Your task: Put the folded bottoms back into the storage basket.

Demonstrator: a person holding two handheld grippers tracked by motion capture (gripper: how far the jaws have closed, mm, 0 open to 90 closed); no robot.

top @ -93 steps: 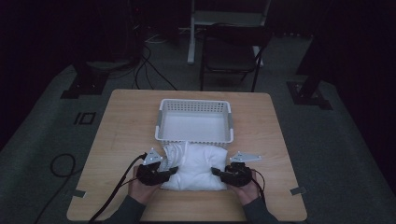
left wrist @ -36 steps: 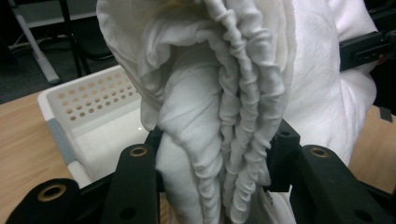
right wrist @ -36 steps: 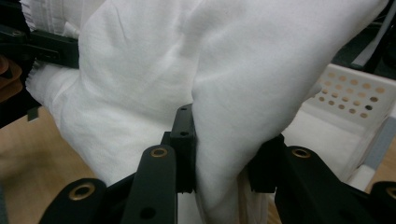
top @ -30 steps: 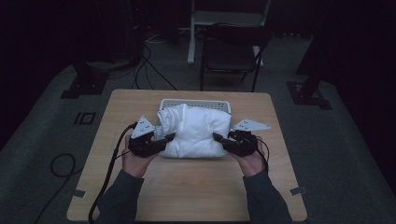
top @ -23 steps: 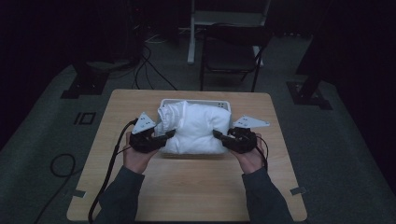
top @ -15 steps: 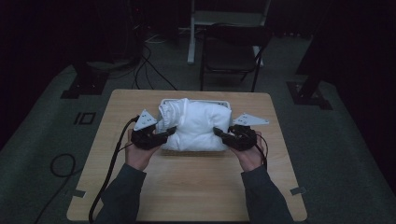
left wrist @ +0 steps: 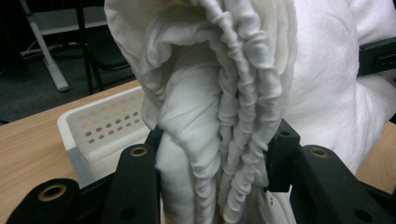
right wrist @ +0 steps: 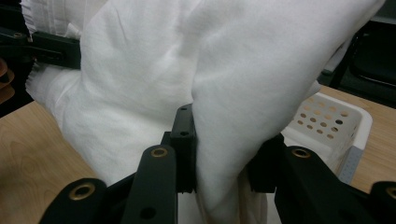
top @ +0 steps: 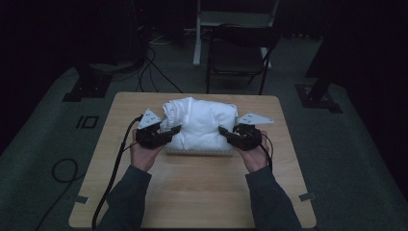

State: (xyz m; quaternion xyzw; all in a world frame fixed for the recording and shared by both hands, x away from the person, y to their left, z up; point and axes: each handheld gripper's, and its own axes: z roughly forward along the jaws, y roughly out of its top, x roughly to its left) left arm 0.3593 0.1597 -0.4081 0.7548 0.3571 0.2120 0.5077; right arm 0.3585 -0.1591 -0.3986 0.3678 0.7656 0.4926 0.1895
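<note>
The left gripper (top: 169, 131) and right gripper (top: 225, 132) are clamping opposite ends of the white cloth bundle (top: 201, 122), which is hanging between them over the basket (left wrist: 105, 130)

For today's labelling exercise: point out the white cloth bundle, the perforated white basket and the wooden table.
white cloth bundle (top: 202, 122), high view, its top.
perforated white basket (left wrist: 105, 126), left gripper view, its holed wall.
wooden table (top: 202, 187), high view, bare near part.

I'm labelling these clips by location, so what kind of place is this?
Probably a dim lab or recording studio, not a home: a lone wooden table on grey carpet, black stand bases with cables on the floor, and a folding chair behind.
</note>
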